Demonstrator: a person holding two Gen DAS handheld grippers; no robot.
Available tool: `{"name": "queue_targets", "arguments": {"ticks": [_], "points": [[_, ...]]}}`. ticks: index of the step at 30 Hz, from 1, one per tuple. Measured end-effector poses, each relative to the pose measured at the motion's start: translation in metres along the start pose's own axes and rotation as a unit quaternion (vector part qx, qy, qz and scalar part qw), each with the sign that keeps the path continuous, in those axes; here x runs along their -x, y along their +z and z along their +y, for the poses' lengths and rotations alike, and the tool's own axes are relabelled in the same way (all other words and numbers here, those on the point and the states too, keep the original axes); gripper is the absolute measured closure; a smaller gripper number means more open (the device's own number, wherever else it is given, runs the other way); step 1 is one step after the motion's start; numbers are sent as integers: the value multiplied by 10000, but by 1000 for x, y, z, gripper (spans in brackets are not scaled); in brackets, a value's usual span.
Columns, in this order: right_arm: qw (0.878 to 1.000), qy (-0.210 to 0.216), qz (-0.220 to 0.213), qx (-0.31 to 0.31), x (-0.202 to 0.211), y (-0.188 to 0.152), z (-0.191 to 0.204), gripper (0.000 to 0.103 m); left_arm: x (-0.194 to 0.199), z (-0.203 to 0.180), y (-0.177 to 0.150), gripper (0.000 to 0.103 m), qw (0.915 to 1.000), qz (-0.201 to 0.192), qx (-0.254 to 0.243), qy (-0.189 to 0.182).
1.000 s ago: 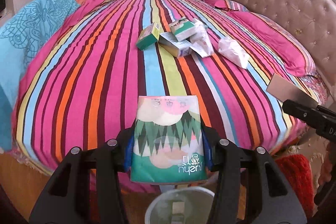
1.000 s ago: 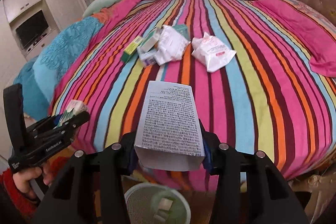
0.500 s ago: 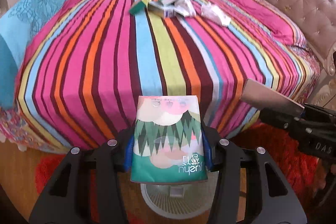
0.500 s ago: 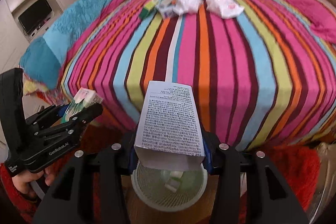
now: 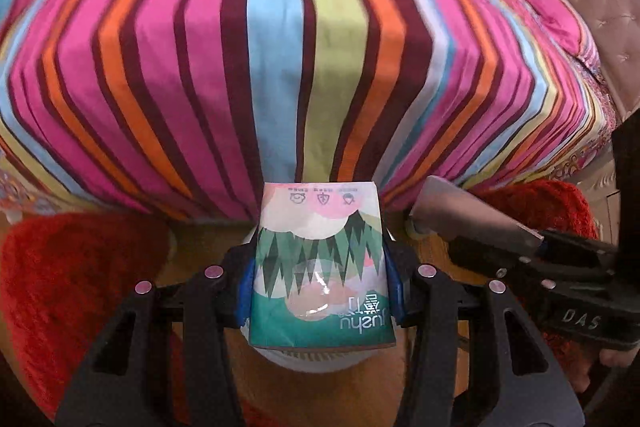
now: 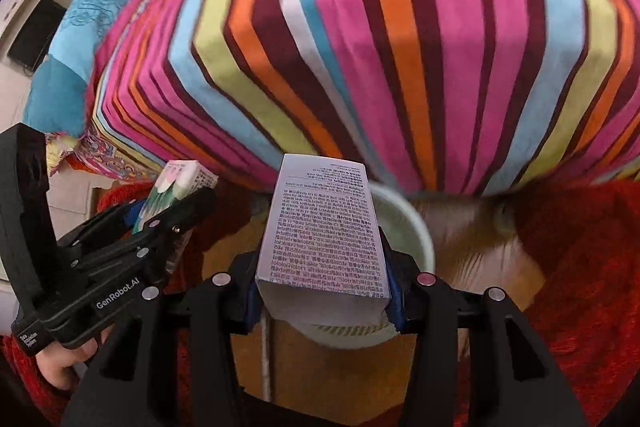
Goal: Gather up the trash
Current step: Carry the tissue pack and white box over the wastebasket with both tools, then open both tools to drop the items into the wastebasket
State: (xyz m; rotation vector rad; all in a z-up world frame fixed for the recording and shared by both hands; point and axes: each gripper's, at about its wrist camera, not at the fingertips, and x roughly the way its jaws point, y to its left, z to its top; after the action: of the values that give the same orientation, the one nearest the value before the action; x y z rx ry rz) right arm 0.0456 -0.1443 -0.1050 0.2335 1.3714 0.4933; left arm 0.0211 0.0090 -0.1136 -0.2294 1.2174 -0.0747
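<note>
Trash sits clamped in both your tools: left gripper (image 5: 320, 291) squeezes the green tissue pack (image 5: 320, 267), right gripper (image 6: 322, 291) the printed box (image 6: 324, 235), both over the white bin (image 6: 416, 227) by the bed's (image 6: 400, 27) foot edge.

Two grippers are showing, the left gripper (image 5: 320, 291) and the right gripper (image 6: 322, 291), and each is clamping one item: one green tissue pack (image 5: 320, 267) and one white printed box (image 6: 324, 239). One pale round bin (image 6: 416, 227) is sitting below them. One striped bedspread (image 5: 280, 47) is filling the background, with two red rug patches (image 5: 72, 287) flanking the floor; the blurred leftovers at the bed's far edge are defying a count.
</note>
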Motion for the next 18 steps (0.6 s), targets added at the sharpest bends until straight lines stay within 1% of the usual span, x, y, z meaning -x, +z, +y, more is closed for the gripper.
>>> {"name": "queue_targets", "arguments": {"ticks": [5,10,14,18], "points": [[9963,266,492,-659,-26,1,-20,58,-28,10,-4,54,9979,521,360,-120],[9859,428,1035,-1244,-56,-3,-36,58,-56,21,-8,54,9918,1045,715,-152],[9779,424,1305,-1580,-75,-4,-45,58,-70,27,-11,54,9869,1315,917,-176],[9729,385,1490,-1724,-89,-2,-46,57,-86,30,-14,54,9812,1615,1041,-196]]}}
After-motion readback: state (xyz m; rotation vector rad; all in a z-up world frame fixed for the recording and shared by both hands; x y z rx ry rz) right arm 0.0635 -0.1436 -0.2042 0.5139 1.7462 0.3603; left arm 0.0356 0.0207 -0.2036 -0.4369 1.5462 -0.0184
